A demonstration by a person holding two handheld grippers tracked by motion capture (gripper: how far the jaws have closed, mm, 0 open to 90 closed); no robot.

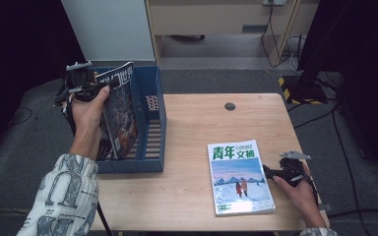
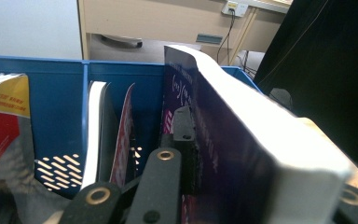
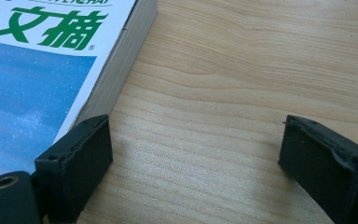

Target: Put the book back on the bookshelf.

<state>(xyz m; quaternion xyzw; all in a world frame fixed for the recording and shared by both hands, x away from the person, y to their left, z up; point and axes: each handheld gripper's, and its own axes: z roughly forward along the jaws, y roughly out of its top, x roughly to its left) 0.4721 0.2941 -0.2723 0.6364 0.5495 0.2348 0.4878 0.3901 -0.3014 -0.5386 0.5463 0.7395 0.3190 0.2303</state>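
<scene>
Left gripper [image 1: 97, 87] clamps the dark magazine [image 1: 120, 110] over the blue rack [image 1: 156, 129] at nine o'clock; lower it upright between the dividers. Right gripper [image 3: 193, 154] stands open beside the book [image 1: 238, 177].

One blue file box [image 1: 152, 123] stands at the left of the frame. One dark magazine [image 1: 120, 110] is held over it; three more [image 2: 100, 130] stand inside. One blue-covered magazine [image 1: 238, 177] lies at lower right on the one tabletop [image 1: 192, 128].
</scene>
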